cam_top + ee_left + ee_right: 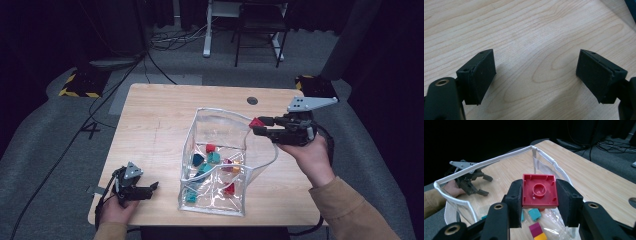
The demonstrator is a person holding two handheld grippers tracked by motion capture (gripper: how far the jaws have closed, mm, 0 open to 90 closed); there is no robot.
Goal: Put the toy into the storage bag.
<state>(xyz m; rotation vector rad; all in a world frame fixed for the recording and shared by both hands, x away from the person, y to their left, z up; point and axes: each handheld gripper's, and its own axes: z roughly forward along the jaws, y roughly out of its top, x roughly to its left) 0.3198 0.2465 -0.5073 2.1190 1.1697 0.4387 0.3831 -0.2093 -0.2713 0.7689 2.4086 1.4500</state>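
A: What did the right gripper hold?

B: A red plastic brick, square, its hollow underside with a round socket facing the camera. The jaws were clamped on its sides, above the rim of the clear plastic bag.

A: And the left gripper?

B: Jaws wide apart, nothing between them, low over the pale wood-grain desk.

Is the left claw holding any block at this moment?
No, the left claw stands open over the bare wooden table, with nothing between its pads.
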